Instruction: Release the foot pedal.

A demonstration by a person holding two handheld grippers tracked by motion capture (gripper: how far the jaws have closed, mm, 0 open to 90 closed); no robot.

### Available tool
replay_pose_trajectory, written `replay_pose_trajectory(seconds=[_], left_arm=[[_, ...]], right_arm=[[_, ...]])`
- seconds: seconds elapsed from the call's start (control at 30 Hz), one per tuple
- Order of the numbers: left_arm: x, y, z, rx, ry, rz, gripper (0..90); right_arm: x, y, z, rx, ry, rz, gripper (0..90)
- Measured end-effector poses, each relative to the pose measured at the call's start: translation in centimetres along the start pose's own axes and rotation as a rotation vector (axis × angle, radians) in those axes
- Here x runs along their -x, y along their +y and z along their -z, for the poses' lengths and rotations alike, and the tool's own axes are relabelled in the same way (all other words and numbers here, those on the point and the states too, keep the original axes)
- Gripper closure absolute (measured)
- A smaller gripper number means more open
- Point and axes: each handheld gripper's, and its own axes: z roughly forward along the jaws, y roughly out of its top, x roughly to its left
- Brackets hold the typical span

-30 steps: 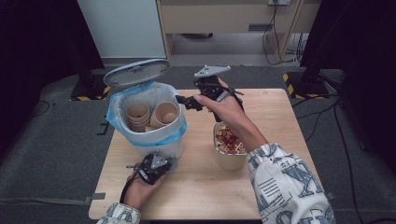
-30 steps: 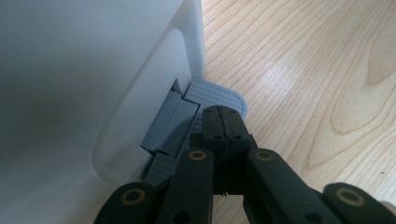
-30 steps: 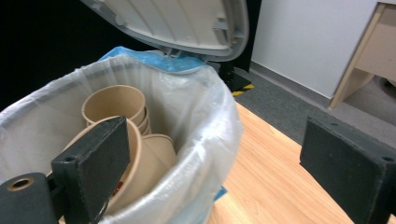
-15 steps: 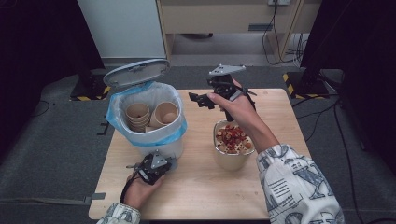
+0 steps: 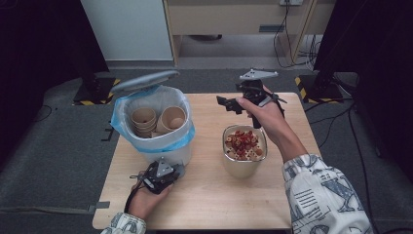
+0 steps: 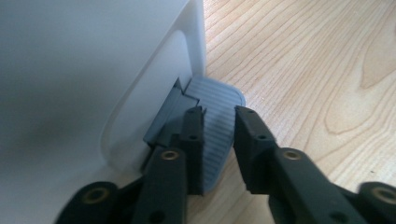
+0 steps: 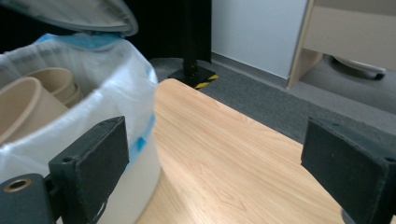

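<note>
Left gripper (image 6: 217,140) had just loosened on the bin's grey pedal (image 6: 219,116), jaws slightly apart astride it; lid (image 5: 143,80) was up. Right gripper (image 5: 229,105), open and empty, pulled back from the bin (image 5: 160,141) toward the bowl of scraps (image 5: 245,146) on the table (image 5: 209,195); likely next pickup.

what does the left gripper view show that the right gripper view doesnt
Left gripper view: the grey ribbed pedal at the foot of the white bin, with the left gripper astride it; its jaws have just been opening, a gap showing on the right side.

Right gripper view: the bin's raised lid, its blue-edged liner, the paper cups inside, and the floor beyond. The right gripper stands wide open on nothing.

Both: the white bin and the wooden table.
</note>
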Motion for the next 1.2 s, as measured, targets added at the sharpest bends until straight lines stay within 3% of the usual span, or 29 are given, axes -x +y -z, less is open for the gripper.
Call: replay_pose_trajectory(seconds=[0.13, 0.47, 0.73, 1.2], left_arm=[[0.1, -0.1, 0.8, 0.049, 0.001, 0.024, 64.5], [0.2, -0.7, 2.5, 0.059, -0.013, 0.081, 47.4], [-0.1, -1.2, 3.4, 0.084, -0.004, 0.111, 36.4], [-1.4, -2.3, 4.0, 0.066, 0.012, 0.160, 22.5]], right_arm=[[1.1, -0.6, 0.6, -0.005, -0.024, -0.013, 7.8], [3.1, -1.7, 2.2, -0.005, -0.069, -0.035, 7.8], [3.6, -2.2, 2.8, -0.006, -0.084, -0.039, 7.7], [4.5, -3.1, 3.5, -0.014, -0.105, -0.039, 7.6]])
